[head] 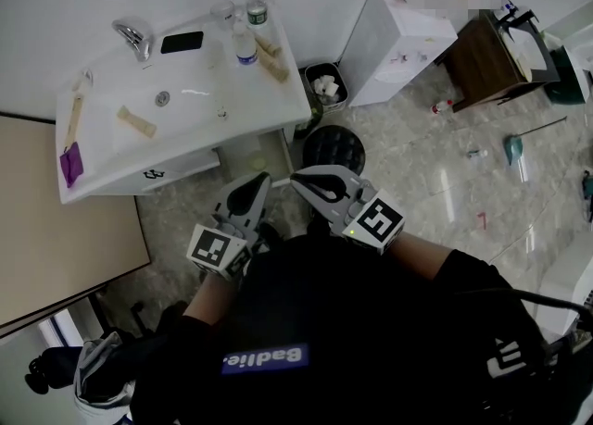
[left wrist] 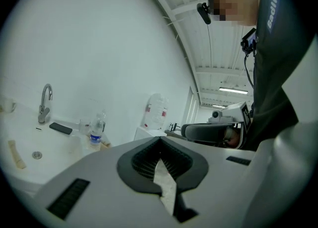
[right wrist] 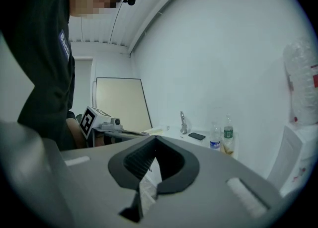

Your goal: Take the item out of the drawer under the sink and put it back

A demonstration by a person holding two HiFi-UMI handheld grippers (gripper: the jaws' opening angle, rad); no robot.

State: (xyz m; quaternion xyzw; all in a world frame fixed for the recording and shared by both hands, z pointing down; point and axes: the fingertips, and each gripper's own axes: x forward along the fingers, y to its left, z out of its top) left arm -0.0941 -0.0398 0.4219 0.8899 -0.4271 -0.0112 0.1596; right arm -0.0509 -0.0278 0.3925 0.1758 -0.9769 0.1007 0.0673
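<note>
The white drawer (head: 181, 170) under the white sink (head: 199, 104) looks shut, ahead of the left tongs (head: 256, 182), well apart. Its item is hidden. Both those and the right tongs (head: 302, 181) are closed, holding nothing. I think it is best to open one first, then pull the drawer straight and slowly.

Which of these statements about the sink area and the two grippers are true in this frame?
1. The left gripper and the right gripper are both shut, with nothing between the jaws. True.
2. A black phone lies on the sink counter beside the faucet. True.
3. The trash bin next to the sink is empty. False: white crumpled items lie in it.
4. A water bottle lies in the basin. False: the bottles stand upright on the counter near the wall.
</note>
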